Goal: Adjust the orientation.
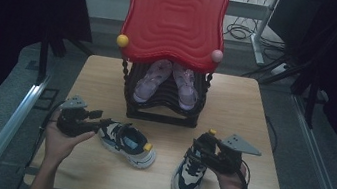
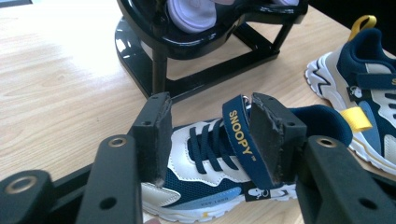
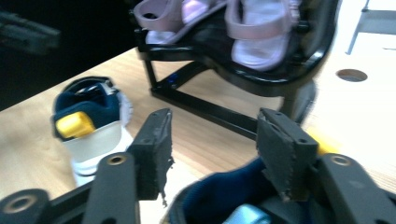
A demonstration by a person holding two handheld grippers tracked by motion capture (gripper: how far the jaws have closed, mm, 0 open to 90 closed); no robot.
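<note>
The left tongs (image 2: 208, 135) stood wide over the left sneaker (image 1: 127, 142), the right tongs (image 3: 212, 154) wide over the right sneaker's (image 1: 190, 170) collar; both looked light, soft, best gripped at the padded heel.

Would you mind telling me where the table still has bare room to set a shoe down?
The widest bare wood on the table lies left of the black rack, with a matching patch to its right. A narrower gap sits between the left sneaker and the right sneaker. The rack's front is crowded by both sneakers.
</note>
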